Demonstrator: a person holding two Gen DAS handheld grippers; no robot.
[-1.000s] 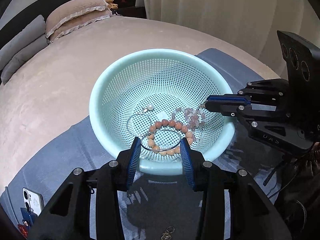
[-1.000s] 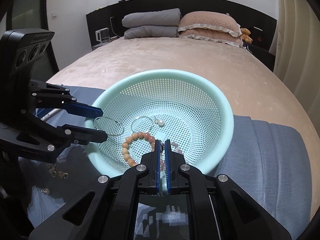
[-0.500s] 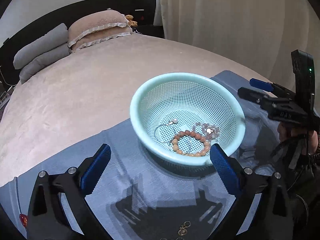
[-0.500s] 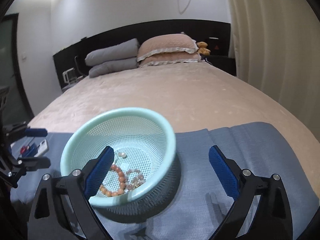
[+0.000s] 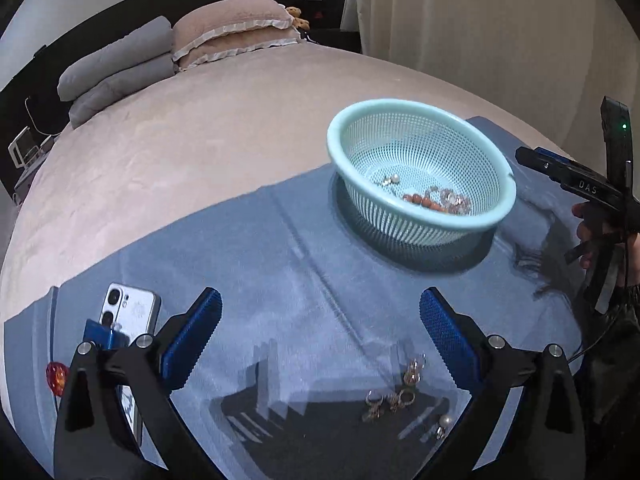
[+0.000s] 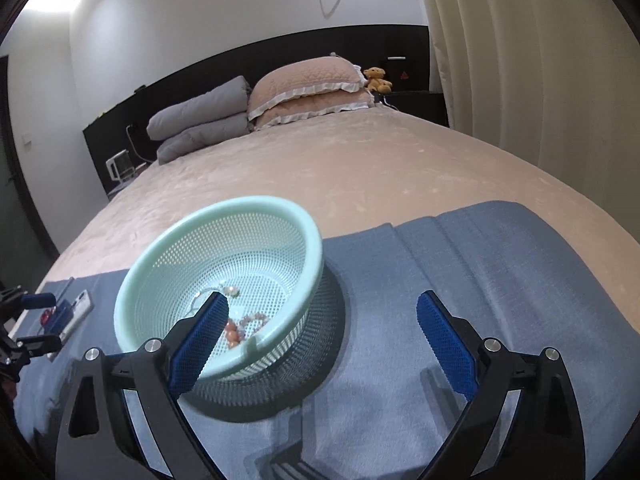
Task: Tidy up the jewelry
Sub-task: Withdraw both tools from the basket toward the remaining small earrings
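A pale green mesh basket (image 5: pixel 496 184) stands on a blue cloth (image 5: pixel 280 248) on the bed. In it lie an orange bead bracelet (image 5: pixel 424 201), a clear bead bracelet (image 5: pixel 454 197) and a pearl hoop earring (image 5: pixel 394 179). Several small rings and earrings (image 5: pixel 394 398) lie loose on the cloth between my left gripper's fingers. My left gripper (image 5: pixel 320 336) is open and empty, held back from the basket. My right gripper (image 6: pixel 322 334) is open and empty; the basket (image 6: pixel 304 224) sits under its left finger. The right gripper also shows in the left wrist view (image 5: pixel 560 170), right of the basket.
A phone (image 5: pixel 128 312) lies on the cloth at the left with a small red object (image 5: pixel 55 376) beside it. The beige bedspread (image 6: pixel 360 168) stretches beyond the cloth to pillows (image 6: pixel 308 88) at the headboard. Curtains (image 6: pixel 520 60) hang on the right.
Both grippers opened wide and pulled back from the basket. The right one let go of the clear bead bracelet, which now lies in the basket. The loose rings and the phone came into view.
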